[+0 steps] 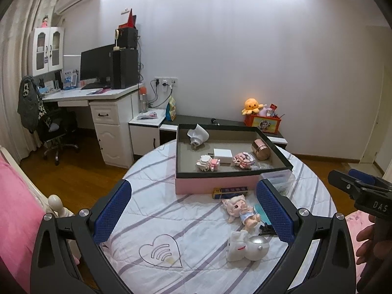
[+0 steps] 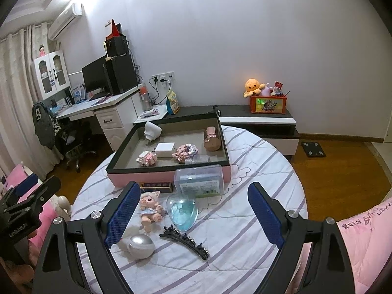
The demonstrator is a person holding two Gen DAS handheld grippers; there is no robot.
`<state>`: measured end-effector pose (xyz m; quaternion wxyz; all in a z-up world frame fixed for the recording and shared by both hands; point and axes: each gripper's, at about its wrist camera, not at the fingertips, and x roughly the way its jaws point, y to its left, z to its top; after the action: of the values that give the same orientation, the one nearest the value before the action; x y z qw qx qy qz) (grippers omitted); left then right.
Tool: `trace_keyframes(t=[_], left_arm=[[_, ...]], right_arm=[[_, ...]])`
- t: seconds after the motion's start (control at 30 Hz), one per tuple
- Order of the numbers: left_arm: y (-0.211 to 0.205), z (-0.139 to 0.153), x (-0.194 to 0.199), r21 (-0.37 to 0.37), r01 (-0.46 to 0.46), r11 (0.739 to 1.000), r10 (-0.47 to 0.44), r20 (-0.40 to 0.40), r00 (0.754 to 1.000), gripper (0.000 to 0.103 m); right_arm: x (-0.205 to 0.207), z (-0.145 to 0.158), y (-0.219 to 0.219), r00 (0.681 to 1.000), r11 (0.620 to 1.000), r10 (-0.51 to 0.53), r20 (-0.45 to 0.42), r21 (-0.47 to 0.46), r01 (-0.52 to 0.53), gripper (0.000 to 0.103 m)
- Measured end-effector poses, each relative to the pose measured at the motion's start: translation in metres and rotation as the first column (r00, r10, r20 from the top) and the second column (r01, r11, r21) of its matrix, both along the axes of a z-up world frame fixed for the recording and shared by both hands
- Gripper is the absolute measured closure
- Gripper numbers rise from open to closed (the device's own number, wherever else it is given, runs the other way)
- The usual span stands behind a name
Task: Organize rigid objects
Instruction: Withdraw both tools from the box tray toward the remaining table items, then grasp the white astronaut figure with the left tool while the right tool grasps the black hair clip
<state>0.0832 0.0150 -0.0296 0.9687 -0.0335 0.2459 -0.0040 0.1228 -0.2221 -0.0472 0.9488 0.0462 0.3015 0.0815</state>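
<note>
We hold both tools spread and empty over the near edge of the surface [image 2: 245, 220]. The hair clip [image 2: 185, 240] lies flat between the right tool's [image 2: 193, 216] fingers, its long axis running slantwise from left-far to right-near, so the right tool is nearer. The left tool [image 1: 194, 212] frames the doll [image 1: 241, 212]. The tray [image 2: 147, 172] sits toward the far edge.

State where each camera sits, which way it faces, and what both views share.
Left wrist: on the left gripper, open, facing the pink box and far wall; the right gripper and a hand show at right.
Right wrist: on the right gripper, open, facing the same box; the left gripper shows at left.
Shared: box, doll, desk.
</note>
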Motion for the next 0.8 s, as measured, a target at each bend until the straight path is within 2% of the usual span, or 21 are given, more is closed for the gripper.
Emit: trace_keyframes(t=[0.17, 0.27, 0.37, 0.73, 0.8], left_arm=[[-0.019, -0.03, -0.003, -0.019, 0.062, 0.998, -0.064, -0.077, 0.995, 0.0], [-0.04, -0.057, -0.001, 0.01, 0.119, 0.993, -0.116, -0.151, 0.982, 0.0], [-0.051, -0.076, 0.005, 0.004, 0.147, 0.989, -0.143, -0.208, 0.968, 0.0], [-0.069, -0.117, 0.03, -0.021, 0.184, 0.983, -0.181, -0.331, 0.926, 0.0], [-0.068, -0.123, 0.038, -0.048, 0.189, 0.981, -0.194, -0.339, 0.921, 0.0]], right_arm=[[0.01, -0.033, -0.005, 0.995, 0.999, 0.018, -0.098, -0.038, -0.022, 0.012], [0.018, -0.063, -0.007, 0.982, 0.997, 0.028, -0.187, -0.061, -0.04, 0.012], [0.021, -0.084, -0.008, 0.97, 0.996, 0.043, -0.241, -0.07, -0.061, 0.012], [0.031, -0.114, -0.005, 0.946, 0.989, 0.092, -0.31, -0.082, -0.123, 0.012], [0.033, -0.118, -0.001, 0.943, 0.986, 0.105, -0.315, -0.088, -0.139, 0.012]])
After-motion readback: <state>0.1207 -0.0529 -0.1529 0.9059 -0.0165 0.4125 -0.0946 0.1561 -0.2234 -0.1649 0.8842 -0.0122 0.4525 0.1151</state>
